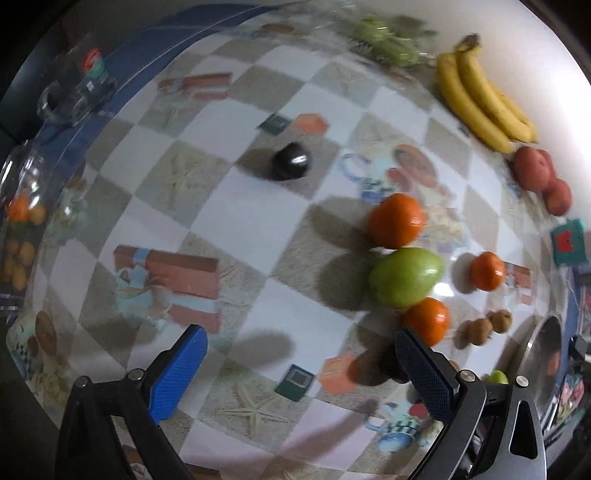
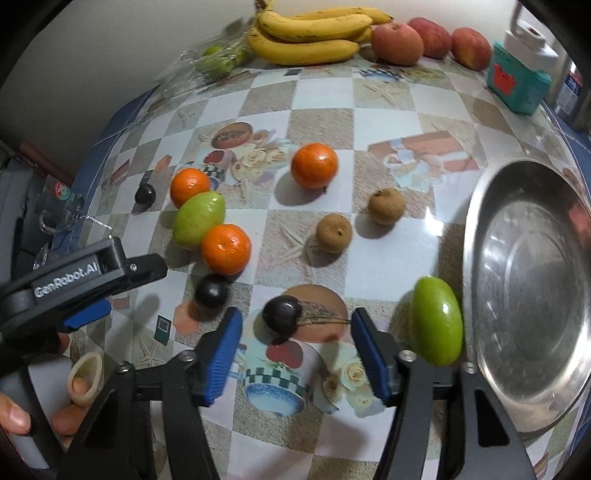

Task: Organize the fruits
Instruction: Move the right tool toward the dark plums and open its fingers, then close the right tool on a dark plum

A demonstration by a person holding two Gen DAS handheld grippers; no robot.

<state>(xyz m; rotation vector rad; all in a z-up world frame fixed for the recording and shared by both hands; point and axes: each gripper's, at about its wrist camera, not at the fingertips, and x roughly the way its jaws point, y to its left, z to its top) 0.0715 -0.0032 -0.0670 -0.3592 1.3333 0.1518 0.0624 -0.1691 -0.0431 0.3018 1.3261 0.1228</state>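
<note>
Left gripper (image 1: 299, 373) hangs over the bench (image 1: 236, 206), blue fingers (image 1: 177, 373) spread wide with nothing between them. Just beyond the right finger sits an orange (image 1: 428, 320) touching a green mango (image 1: 406, 277). A dark plum (image 1: 291, 161) lies farther off; bananas (image 1: 480, 96) at far right.

The surface (image 2: 325, 99) is covered in a beige-and-white check printed with cups, flowers and starfish. Three oranges (image 2: 314, 165) are shown in bright orange, two oval fruits (image 2: 436, 321) in green, the bananas (image 2: 314, 33) in yellow, the apples (image 2: 397, 43) in red. Small round fruits (image 2: 282, 314) are near black. The bowl (image 2: 532, 295) is silver; gripper pads (image 2: 221, 356) are blue.
</note>
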